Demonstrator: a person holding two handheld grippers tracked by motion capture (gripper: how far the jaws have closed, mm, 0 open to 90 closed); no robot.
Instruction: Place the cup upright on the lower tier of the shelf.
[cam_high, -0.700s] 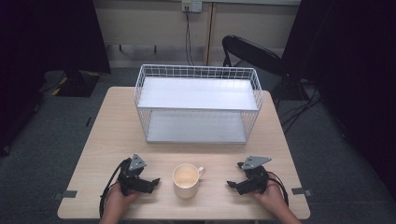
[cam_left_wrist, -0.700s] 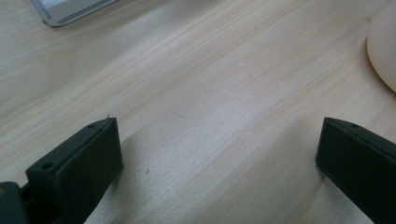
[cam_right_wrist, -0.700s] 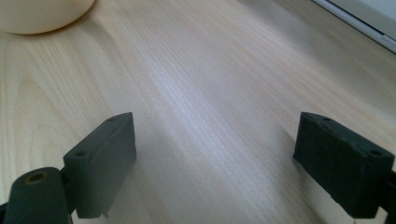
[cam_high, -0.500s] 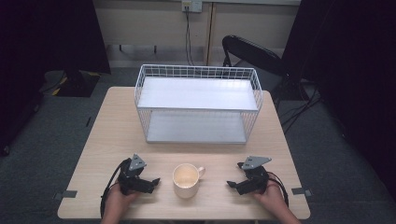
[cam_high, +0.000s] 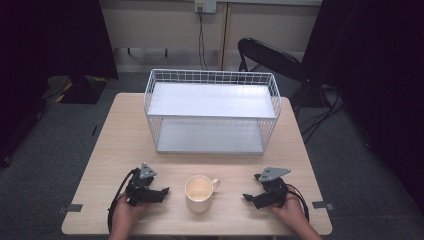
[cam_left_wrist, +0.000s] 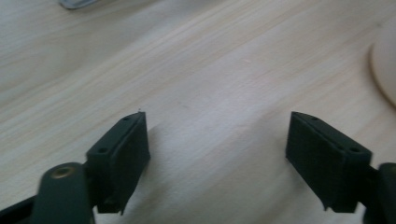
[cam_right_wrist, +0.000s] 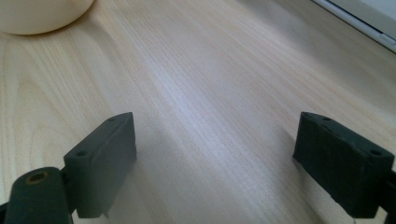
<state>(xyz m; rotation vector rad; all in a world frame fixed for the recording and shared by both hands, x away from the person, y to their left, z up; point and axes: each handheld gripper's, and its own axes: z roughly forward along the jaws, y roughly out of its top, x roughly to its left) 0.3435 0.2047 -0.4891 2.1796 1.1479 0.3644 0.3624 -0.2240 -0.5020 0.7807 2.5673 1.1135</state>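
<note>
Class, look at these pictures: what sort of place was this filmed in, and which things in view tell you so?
Probably a lab or test room set up for recording, not a home. A lone wooden table holds just a cream mug and a white wire rack; dark curtains hang around it, and a folding chair stands behind on grey carpet.

In the left gripper view, the cup (cam_left_wrist: 385, 70) is cut off by the right edge, leaving 1 blurred arc of its pale wall. In the right gripper view, the cup (cam_right_wrist: 39, 14) is cropped by the top edge, and the wire basket (cam_right_wrist: 359, 16) shows as a blurred corner strip. In the high view, both forearms are cut off at the bottom edge.
</note>
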